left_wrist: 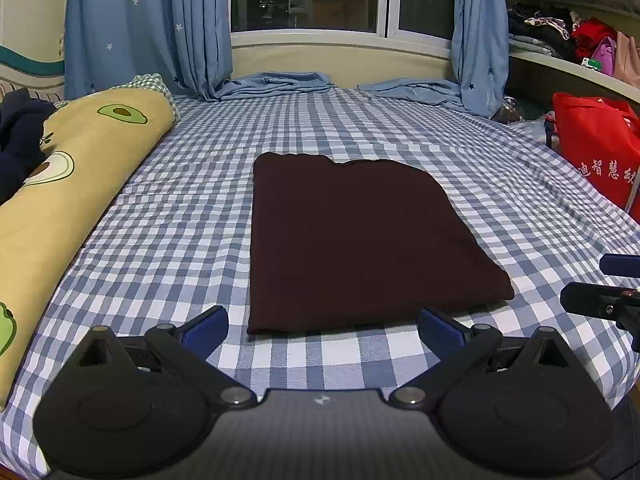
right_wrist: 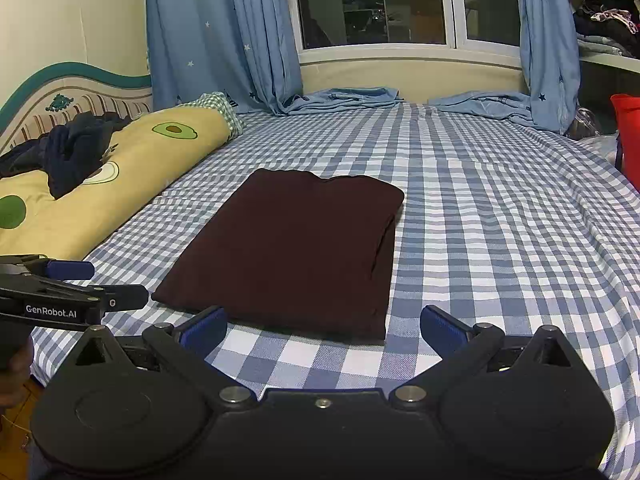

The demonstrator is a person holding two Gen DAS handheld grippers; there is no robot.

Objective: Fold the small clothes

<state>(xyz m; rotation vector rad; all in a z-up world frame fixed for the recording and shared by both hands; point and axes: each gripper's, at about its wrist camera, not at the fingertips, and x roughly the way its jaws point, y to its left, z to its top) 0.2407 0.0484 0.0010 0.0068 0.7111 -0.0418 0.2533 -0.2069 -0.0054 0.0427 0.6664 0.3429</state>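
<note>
A dark maroon garment (left_wrist: 352,240) lies folded into a flat rectangle on the blue-and-white checked bed sheet (left_wrist: 192,216). It also shows in the right wrist view (right_wrist: 296,248). My left gripper (left_wrist: 322,330) is open and empty, its blue pads just short of the garment's near edge. My right gripper (right_wrist: 324,328) is open and empty, also at the garment's near edge. The right gripper shows at the right edge of the left wrist view (left_wrist: 600,284); the left gripper shows at the left of the right wrist view (right_wrist: 100,284).
A yellow avocado-print quilt roll (left_wrist: 68,184) lies along the bed's left side, with dark clothes (right_wrist: 76,152) on it. Blue curtains (left_wrist: 148,28) and a window are at the far end. A red bag (left_wrist: 596,152) and cluttered shelves stand on the right.
</note>
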